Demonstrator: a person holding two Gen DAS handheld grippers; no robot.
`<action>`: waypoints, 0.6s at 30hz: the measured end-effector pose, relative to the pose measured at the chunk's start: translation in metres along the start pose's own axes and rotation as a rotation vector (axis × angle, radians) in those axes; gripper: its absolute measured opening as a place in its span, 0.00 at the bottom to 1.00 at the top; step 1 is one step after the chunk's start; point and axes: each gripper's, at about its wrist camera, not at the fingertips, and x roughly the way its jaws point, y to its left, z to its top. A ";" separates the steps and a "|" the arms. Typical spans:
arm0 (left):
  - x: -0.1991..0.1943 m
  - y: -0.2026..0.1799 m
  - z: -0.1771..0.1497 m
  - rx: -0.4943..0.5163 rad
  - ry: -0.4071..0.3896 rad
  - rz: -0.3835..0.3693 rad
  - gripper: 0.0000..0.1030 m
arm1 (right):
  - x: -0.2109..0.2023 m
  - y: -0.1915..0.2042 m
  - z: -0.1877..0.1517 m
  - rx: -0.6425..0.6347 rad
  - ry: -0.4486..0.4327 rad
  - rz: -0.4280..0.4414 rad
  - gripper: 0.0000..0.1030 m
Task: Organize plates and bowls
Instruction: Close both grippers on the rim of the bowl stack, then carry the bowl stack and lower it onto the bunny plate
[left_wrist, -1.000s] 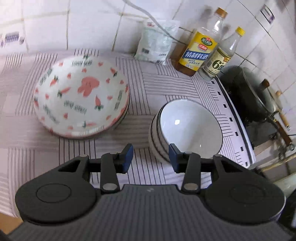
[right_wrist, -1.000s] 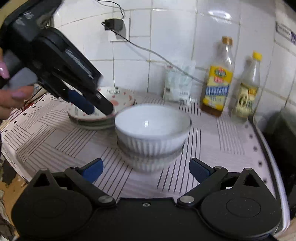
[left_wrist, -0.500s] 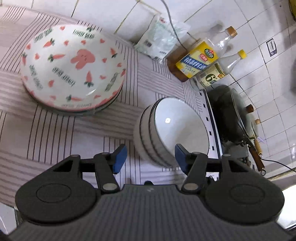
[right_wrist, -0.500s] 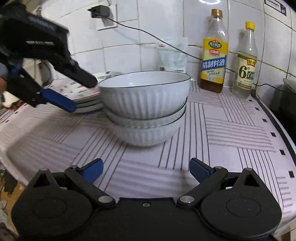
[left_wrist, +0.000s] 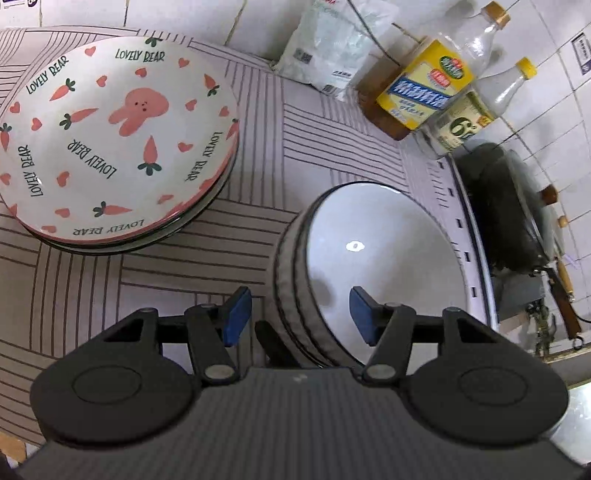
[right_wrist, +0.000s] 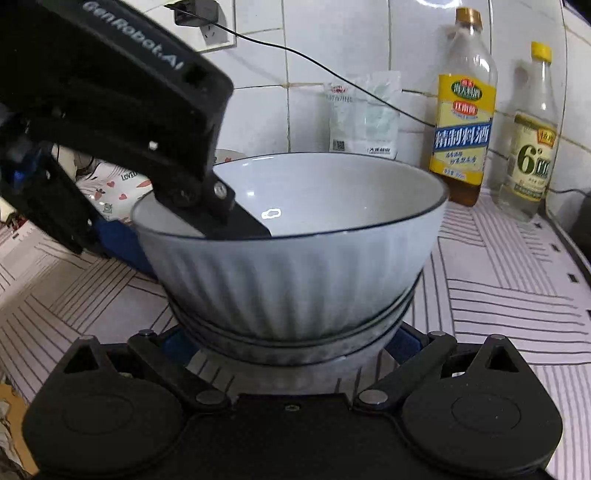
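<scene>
The stack of white bowls near the worktop's right edge looks hard, heavy, slippery and breakable — the left tongs stand spread over the top rim, a good hold, the right tongs spread round the bottom bowl.
</scene>
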 end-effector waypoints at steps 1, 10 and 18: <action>0.003 0.001 0.000 -0.002 0.003 0.002 0.51 | 0.001 0.000 0.000 0.009 -0.004 0.007 0.99; 0.006 0.005 -0.003 0.046 -0.026 -0.059 0.42 | 0.002 -0.005 -0.004 0.030 -0.043 0.031 0.99; 0.009 0.013 -0.002 0.014 -0.019 -0.097 0.43 | 0.005 -0.005 -0.005 0.036 -0.048 0.034 0.98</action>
